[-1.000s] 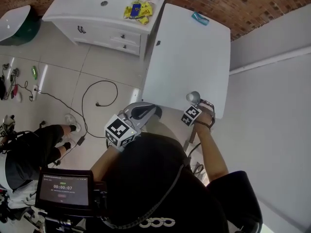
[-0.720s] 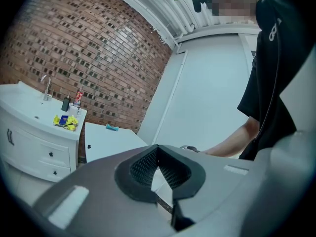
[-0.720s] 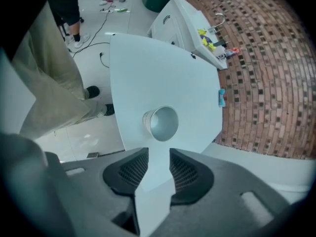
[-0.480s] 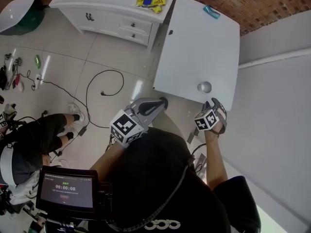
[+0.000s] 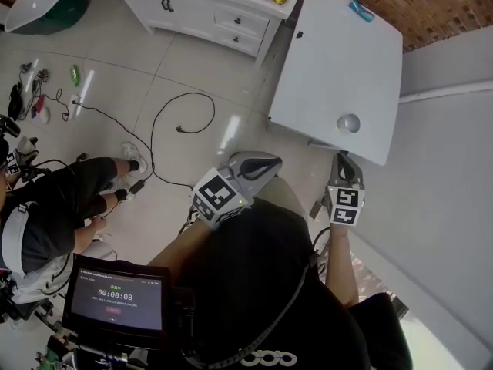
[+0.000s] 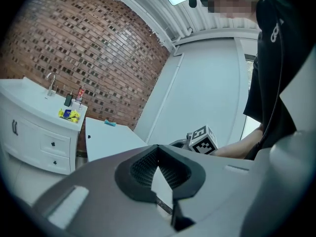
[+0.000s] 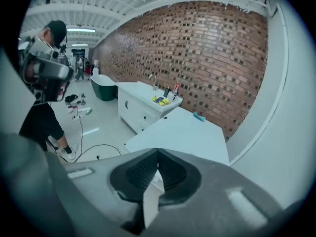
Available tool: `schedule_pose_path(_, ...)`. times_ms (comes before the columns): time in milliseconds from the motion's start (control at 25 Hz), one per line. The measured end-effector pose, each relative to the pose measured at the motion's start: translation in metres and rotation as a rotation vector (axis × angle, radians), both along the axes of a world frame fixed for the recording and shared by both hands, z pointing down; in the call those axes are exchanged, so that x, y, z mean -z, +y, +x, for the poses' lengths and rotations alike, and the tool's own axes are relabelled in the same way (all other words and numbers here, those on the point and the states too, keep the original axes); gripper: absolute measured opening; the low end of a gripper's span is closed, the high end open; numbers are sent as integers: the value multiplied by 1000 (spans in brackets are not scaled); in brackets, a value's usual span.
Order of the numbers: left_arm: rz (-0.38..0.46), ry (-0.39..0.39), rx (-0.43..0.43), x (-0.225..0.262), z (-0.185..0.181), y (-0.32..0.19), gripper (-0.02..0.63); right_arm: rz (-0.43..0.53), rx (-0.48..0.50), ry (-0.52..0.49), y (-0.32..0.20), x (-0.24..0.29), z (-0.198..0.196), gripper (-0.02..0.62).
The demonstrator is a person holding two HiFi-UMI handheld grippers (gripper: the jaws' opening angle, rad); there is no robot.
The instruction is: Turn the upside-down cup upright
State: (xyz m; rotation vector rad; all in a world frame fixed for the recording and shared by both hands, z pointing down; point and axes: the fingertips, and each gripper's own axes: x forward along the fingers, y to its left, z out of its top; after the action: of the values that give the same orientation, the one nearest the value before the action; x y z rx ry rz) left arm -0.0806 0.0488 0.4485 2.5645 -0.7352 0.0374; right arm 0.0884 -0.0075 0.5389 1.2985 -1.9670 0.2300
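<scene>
Task thing: cup (image 5: pixel 348 122), small, grey and metallic. It stands on the white table (image 5: pixel 331 60), close to the near edge and toward the right corner.
Cup attitude: from steeply above it shows only a round grey top with one bright glint. Whether that is an open mouth or a closed base cannot be told.
Contact with the cup: none. Both grippers are clear of it and nothing else touches it.
Progress (judgement): the cup sits free on the table, so no turning is under way. The turn is either finished and the cup let go, or not yet begun; the views do not settle which.
Remaining (judgement): check that the mouth faces up; if it does not, the whole grasp-and-turn is left to do.
Right gripper (image 5: pixel 343 160): held just off the table's near edge, near the cup but apart from it.
Right fingers (image 7: pixel 148 164): pressed together in a closed V with nothing between them. The table top lies beyond, and the cup is not seen in this gripper's view.
Left gripper (image 5: pixel 266 162): over the floor by the table's near left corner, well apart from the cup.
Left fingers (image 6: pixel 148 164): together and empty.
Other item on the table: a small teal object (image 5: pixel 360 10) at the far edge, well away from the cup.
</scene>
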Motion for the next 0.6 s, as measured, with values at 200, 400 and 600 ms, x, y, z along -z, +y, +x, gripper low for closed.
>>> schedule_pose_path(200, 40, -14, -20, 17, 25, 57, 15, 78, 74, -83, 64, 31, -6, -8)
schedule_pose_path(400, 47, -48, -49, 14, 56, 99, 14, 107, 77, -200, 113, 43, 7, -8)
schedule_pose_path(600, -1, -65, -103, -5, 75, 117, 14, 81, 65, -280, 133, 33, 15, -8)
